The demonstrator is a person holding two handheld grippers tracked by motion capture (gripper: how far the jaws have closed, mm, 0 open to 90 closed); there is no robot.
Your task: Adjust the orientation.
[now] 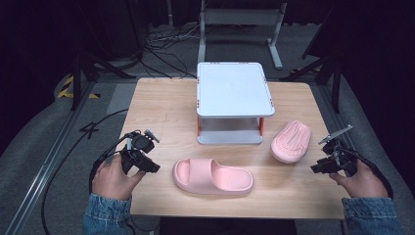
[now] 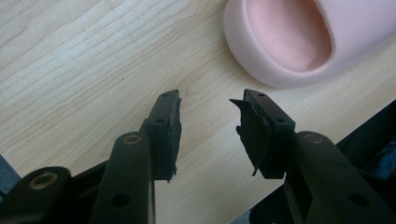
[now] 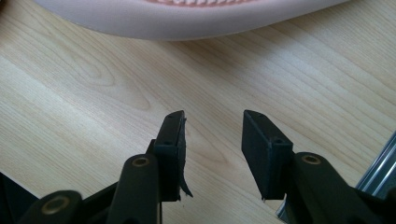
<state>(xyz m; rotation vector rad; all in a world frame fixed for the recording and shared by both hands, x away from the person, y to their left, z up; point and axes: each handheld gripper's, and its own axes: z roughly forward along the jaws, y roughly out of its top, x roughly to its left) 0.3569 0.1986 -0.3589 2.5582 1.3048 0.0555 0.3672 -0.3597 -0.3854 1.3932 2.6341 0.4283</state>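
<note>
The wooden table (image 1: 161,105) spreads out in front of me, its near edge cut off by my forearms and denim sleeves in the high view; the floor around it is dark and hard to read. At the far middle stands the white two-tier rack (image 1: 233,89); its lower shelf sits in shadow under the top plate, and I cannot make out anything on it. Nearest me, at the middle of the table, lies the upright pink slipper (image 1: 213,176), lengthwise across my front, open end towards my left; in the left gripper view I see just that open end (image 2: 299,39), the rest running off the top and right of the frame. To the right, near the rack's corner, lies the upturned pink slipper (image 1: 291,141), ridged sole up; in the right gripper view it is a pale rim along the top edge (image 3: 187,21), with a sliver of the ridges showing. My left gripper (image 1: 152,166) hovers just left of the upright slipper, apart from it; its jaws stand apart over bare wood (image 2: 208,126), the pads looking ragged at their edges. My right gripper (image 1: 315,169) is near the right edge of the table, short of the upturned slipper; its jaws are likewise apart with nothing between them (image 3: 214,140).
</note>
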